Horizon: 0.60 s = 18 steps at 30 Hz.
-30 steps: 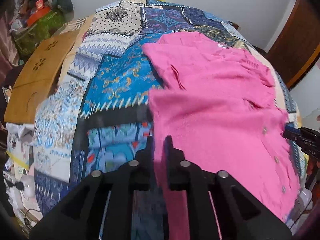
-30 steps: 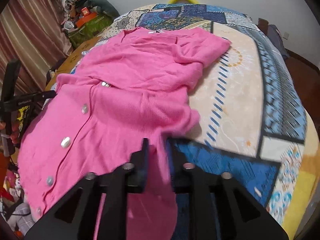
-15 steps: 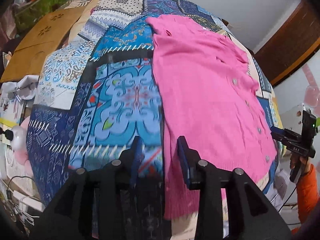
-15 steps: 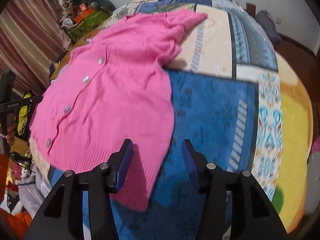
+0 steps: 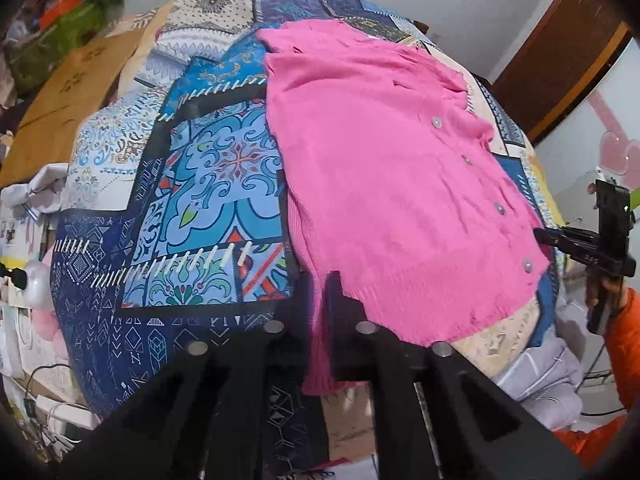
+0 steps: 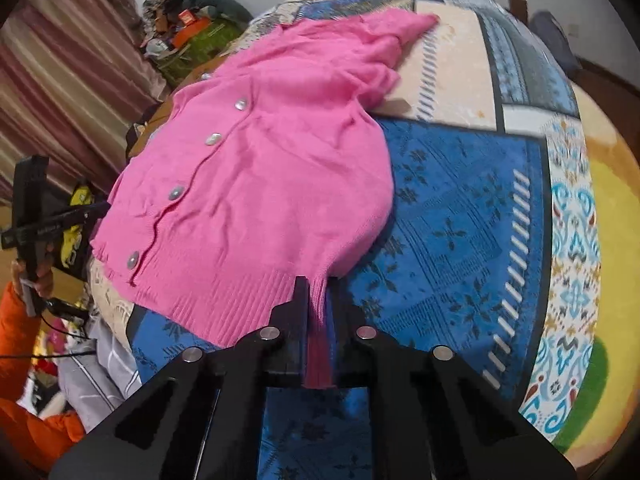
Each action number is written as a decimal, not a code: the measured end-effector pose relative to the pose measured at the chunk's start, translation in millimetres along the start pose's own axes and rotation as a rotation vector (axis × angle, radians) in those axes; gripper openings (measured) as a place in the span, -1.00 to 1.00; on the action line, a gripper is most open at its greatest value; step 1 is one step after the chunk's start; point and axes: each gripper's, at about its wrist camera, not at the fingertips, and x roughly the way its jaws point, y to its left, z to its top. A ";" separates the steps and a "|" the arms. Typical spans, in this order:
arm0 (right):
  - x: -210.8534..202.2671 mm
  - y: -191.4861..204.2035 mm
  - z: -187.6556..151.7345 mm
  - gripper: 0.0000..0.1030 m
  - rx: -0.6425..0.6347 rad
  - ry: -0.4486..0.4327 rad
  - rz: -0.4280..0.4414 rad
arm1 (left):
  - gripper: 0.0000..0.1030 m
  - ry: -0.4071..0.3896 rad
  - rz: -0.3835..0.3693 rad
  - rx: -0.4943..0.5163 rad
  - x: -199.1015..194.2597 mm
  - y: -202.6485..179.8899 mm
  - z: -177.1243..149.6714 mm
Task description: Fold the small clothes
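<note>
Both grippers are pinching the bottom edge of a pink cardigan [image 5: 392, 168]. Left gripper [image 5: 318, 280] has its fingers squeezed close on the ribbed hem at one bottom corner, and a strip of pink knit hangs down between them. Right gripper [image 6: 318, 284] has its fingers squeezed close on the ribbed hem at the other bottom corner, with pink knit bunched between them too.

From those two corners the cardigan spreads away from the grippers, lying mostly flat with its front side up. A row of shiny round buttons [image 6: 214, 139] runs up the middle. One sleeve [image 6: 400, 26] lies out to the side at the far end.

Under the cardigan is a bed with a patchwork cover [image 5: 200, 184] in blue, cream and dark patterns. A wooden door [image 5: 560, 60] stands behind the bed.
</note>
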 end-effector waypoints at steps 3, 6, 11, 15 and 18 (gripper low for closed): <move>-4.9 6.5 9.0 -0.88 -0.035 -0.025 -0.005 | -0.92 -0.026 -0.005 0.000 -9.3 0.3 8.8; -17.9 8.4 24.5 -0.88 -0.043 -0.076 0.001 | -0.92 -0.087 -0.018 -0.011 -28.8 -1.1 27.4; -50.1 16.4 60.2 -0.88 -0.090 -0.190 -0.013 | -0.93 -0.207 -0.026 0.000 -65.9 -12.1 71.2; -75.8 23.8 95.8 -0.88 -0.140 -0.289 -0.046 | -0.93 -0.308 -0.012 0.017 -95.1 -19.8 117.1; -85.9 24.8 121.7 -0.88 -0.157 -0.346 -0.071 | -0.93 -0.356 0.006 0.020 -103.8 -22.2 145.4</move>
